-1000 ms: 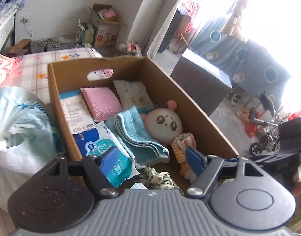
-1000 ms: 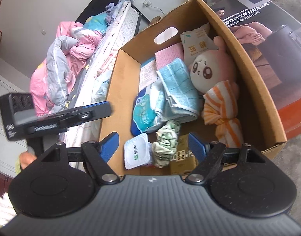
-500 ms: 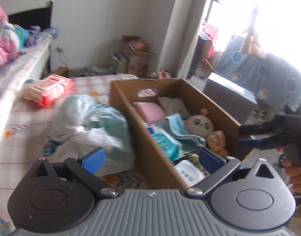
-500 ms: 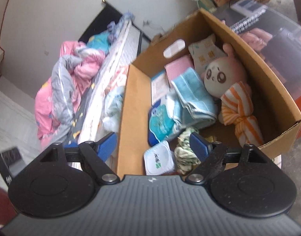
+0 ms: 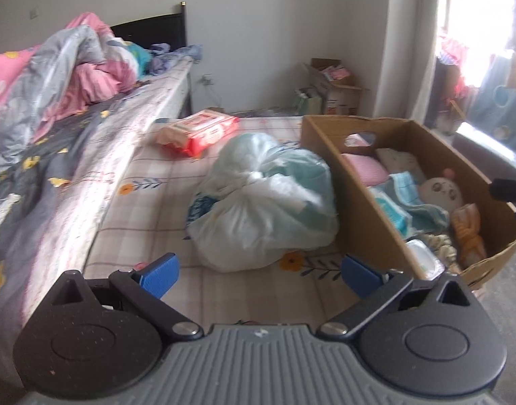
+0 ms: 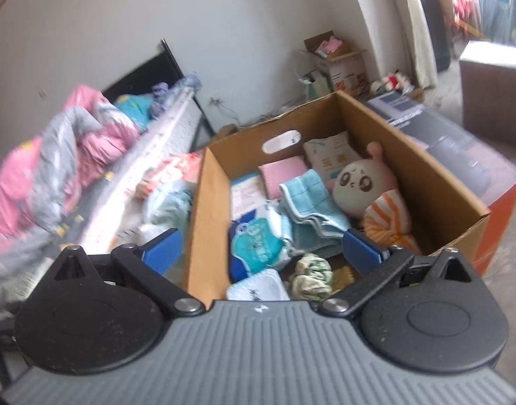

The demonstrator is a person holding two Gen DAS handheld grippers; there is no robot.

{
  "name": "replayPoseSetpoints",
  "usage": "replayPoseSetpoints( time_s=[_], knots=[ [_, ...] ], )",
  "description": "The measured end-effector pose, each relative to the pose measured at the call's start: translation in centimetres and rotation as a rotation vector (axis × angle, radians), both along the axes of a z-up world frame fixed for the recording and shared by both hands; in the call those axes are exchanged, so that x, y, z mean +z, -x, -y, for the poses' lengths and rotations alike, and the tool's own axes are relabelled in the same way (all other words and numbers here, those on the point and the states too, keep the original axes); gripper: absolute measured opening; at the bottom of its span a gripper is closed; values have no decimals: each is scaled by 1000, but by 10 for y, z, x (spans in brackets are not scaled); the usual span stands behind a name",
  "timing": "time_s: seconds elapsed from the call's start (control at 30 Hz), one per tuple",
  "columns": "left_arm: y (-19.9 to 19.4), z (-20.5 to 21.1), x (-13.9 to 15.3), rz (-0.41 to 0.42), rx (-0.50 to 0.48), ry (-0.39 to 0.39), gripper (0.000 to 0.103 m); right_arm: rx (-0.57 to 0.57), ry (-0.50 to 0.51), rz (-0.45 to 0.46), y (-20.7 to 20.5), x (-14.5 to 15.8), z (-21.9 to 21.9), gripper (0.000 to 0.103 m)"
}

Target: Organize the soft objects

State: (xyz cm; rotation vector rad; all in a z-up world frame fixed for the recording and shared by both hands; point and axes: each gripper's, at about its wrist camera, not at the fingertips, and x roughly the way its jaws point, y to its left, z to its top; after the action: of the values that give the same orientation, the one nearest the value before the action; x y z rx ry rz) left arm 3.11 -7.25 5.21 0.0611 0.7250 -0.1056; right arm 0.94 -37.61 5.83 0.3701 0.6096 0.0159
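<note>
A checked, flower-printed mattress (image 5: 150,199) carries a knotted pale plastic bag (image 5: 268,202) and, farther back, a red-and-white wipes pack (image 5: 200,131). A cardboard box (image 5: 355,209) stands just beside the bag.

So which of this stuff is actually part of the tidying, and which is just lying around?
Part of the job:
- brown cardboard box
- round pink-eared plush doll
- folded blue towel
- knotted pale plastic bag
- red-and-white tissue pack

Just lying about:
- crumpled pink-and-grey quilt
- open carton by the wall
</note>
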Motion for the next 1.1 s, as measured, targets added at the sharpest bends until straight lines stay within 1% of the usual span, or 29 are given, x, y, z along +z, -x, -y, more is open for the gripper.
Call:
replayPoseSetpoints(
  time_s=[0.13,0.2,0.33,0.37,0.5,0.53,0.6,0.73,0.83,0.93,1.1],
  knots=[
    [5,-2,-3,-25,-9,-9,103,-43,120,10,9,6,-13,102],
    [8,-3,-5,-14,0,-10,103,-58,170,13,13,8,-19,102],
    [8,-1,-7,2,30,-67,103,-73,246,29,22,10,-31,102],
    [8,-2,-8,5,52,-62,103,-80,273,31,24,11,-34,102],
    [10,-9,-10,-4,70,23,103,-104,369,56,31,15,-47,102],
    [11,-9,-11,-9,72,34,103,-99,373,54,32,15,-49,102],
    [13,-6,-14,-21,79,27,103,-55,346,33,32,14,-54,102],
    [17,5,-20,-49,64,10,103,74,250,-74,26,1,-66,102],
    [17,10,-23,-76,57,16,103,136,194,-153,20,-15,-77,102],
    [19,14,-24,-88,53,14,103,168,194,-196,17,-25,-87,102],
    [18,13,-25,-117,67,17,102,202,219,-219,15,-32,-98,102]
  ],
)
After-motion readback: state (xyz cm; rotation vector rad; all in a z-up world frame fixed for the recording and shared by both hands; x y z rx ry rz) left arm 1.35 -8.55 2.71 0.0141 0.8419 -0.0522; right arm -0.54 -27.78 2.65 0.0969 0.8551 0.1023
